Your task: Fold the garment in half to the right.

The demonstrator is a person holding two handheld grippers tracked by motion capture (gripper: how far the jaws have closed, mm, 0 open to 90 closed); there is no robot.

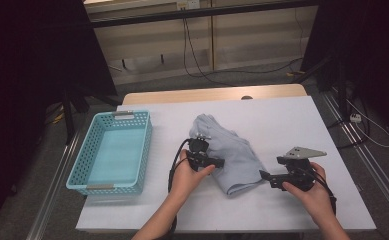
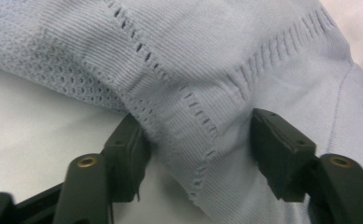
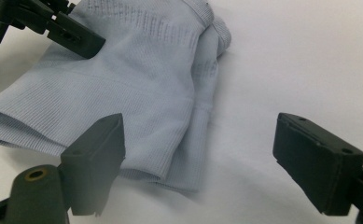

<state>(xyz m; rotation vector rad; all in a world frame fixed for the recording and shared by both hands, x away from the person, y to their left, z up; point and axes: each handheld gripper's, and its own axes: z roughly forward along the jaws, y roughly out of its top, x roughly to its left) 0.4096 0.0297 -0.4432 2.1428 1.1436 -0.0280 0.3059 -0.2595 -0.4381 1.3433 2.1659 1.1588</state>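
The white worktop [image 1: 292, 125] carries a turquoise basket [image 1: 113, 150] at nine o'clock and a crumpled pale blue knitted garment [image 1: 232, 155] at its centre. The left hand-held gripper [image 1: 208, 161] sits at the garment's nine o'clock edge, jaws half-narrowed around a fold of knit but not yet pinching it. The right hand-held gripper [image 1: 267, 177], at the garment's four o'clock, stands wide and holds nothing. The likely risk: the left jaws catch one thin layer, so the cloth slips free on lifting.
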